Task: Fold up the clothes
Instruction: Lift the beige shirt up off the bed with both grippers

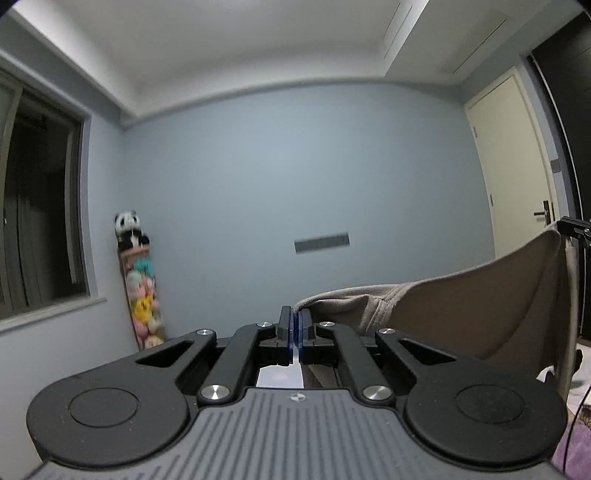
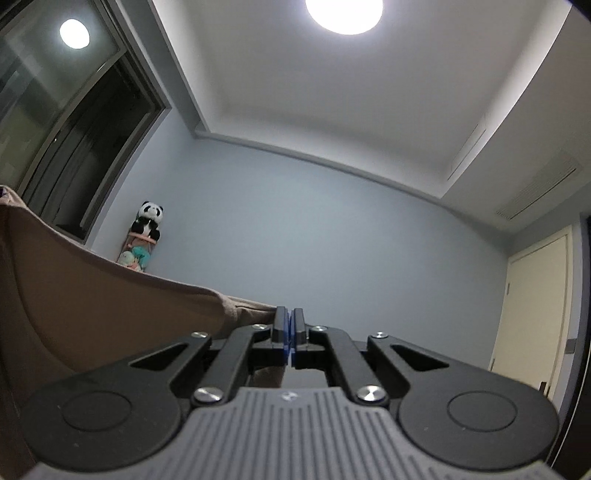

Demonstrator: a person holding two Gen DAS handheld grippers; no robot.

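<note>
A tan garment (image 1: 472, 314) hangs stretched in the air between my two grippers. My left gripper (image 1: 295, 321) is shut on one corner of it, and the cloth runs off to the right toward the other gripper's black tip (image 1: 576, 225). In the right wrist view the same garment (image 2: 92, 288) spreads to the left. My right gripper (image 2: 290, 321) is shut on its other corner. Both grippers point up toward the far wall. The lower part of the garment is hidden below the gripper bodies.
A blue-grey wall (image 1: 288, 184) faces me. A panda toy (image 1: 127, 229) sits on a tall tube of plush toys in the left corner. A dark window (image 1: 40, 206) is on the left, a cream door (image 1: 517, 166) on the right. A ceiling lamp (image 2: 343, 11) shines above.
</note>
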